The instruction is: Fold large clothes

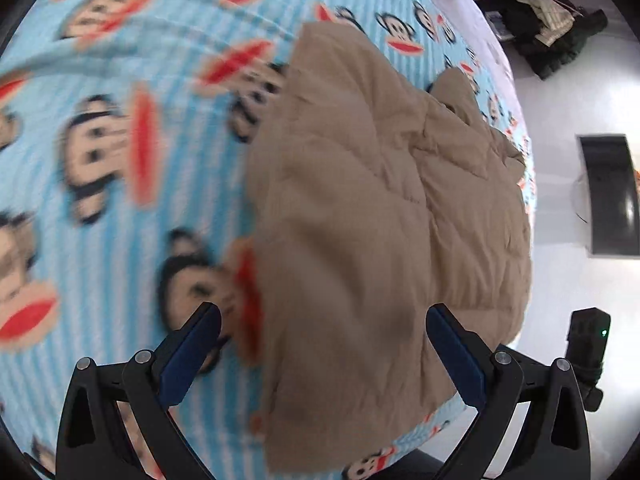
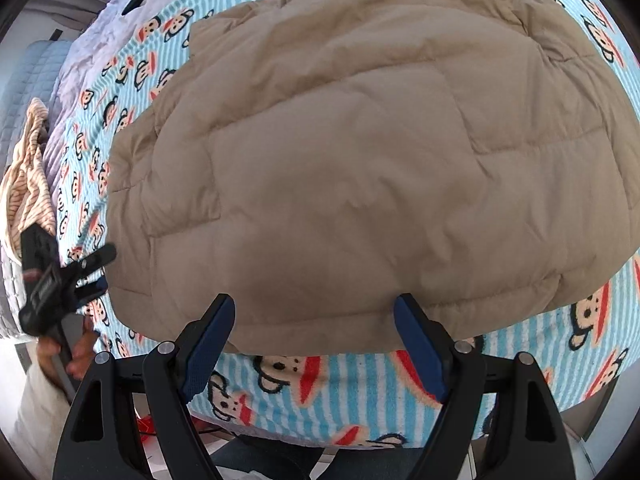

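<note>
Blue-and-white striped bedding (image 2: 352, 396) printed with cartoon monkey faces covers the bed, and a tan quilted puffer jacket (image 2: 360, 168) lies spread flat on it, close to the near edge.

Only the right wrist view takes in the whole jacket: its hem runs along the bed's near edge, and its long axis leads away from that edge to the collar end at the top of the picture. That view also shows the left gripper (image 2: 94, 268) at the jacket's left side, held in a hand (image 2: 76, 354), and a striped cloth (image 2: 28, 176) bunched at the bed's left edge. The right gripper (image 2: 314, 340) hangs over the hem, jaws wide apart with nothing between the pads.

Motion-blurred, the left wrist view sees the jacket from its side, plus pale floor (image 1: 568, 112) and a dark heap of clothes (image 1: 548, 32) beyond the bed. Jaws of the left gripper (image 1: 322, 350) stand wide, straddling the jacket's edge without pressing on it.
</note>
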